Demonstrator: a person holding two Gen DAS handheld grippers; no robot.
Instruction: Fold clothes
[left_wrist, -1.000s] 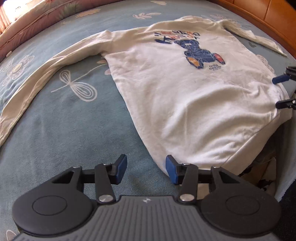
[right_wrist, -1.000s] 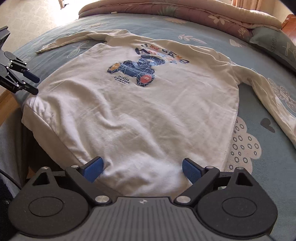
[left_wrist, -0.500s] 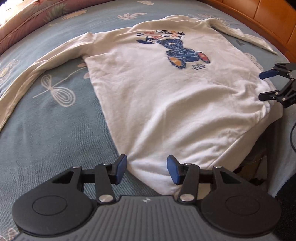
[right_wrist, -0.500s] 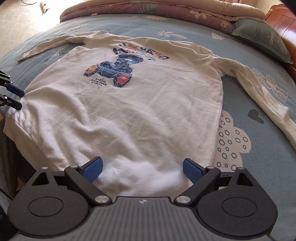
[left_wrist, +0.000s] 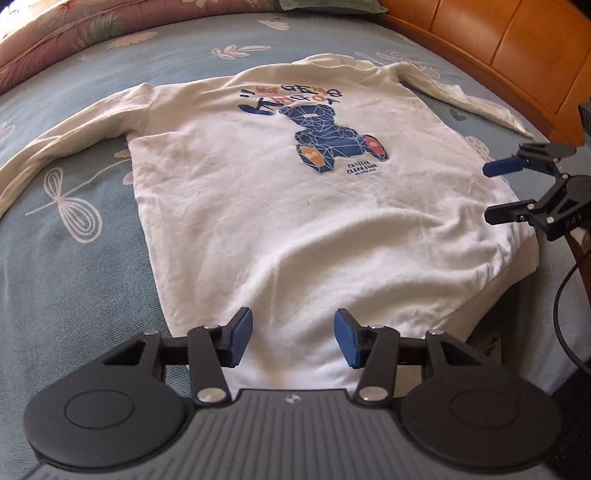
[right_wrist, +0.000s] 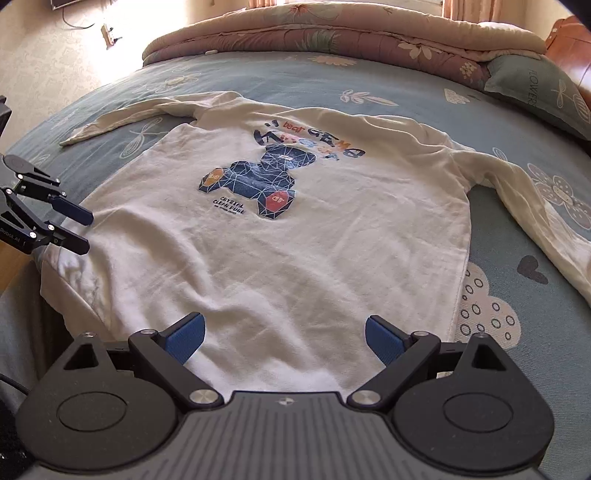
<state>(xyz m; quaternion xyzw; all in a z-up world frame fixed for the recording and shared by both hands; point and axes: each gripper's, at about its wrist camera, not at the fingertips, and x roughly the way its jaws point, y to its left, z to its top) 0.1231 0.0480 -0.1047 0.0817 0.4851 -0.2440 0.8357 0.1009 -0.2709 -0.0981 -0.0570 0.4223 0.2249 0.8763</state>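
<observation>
1. The white sweatshirt (left_wrist: 295, 221) lies spread flat, print side up, on the blue patterned bed (left_wrist: 74, 277), both sleeves stretched out to the sides.
2. The left claw (left_wrist: 293, 341) is moderately open and empty, its pads over the sweatshirt's hem.
3. The right claw (right_wrist: 284, 338) is wide open and empty, the hem between and just ahead of its pads.

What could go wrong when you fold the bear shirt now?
The shirt's bottom edge hangs off the bed, so a tug might slide it off. Both sleeves are spread wide and could bunch up in the fold. The left gripper and right gripper are open, holding nothing; a shallow pinch might catch just one layer.
</observation>
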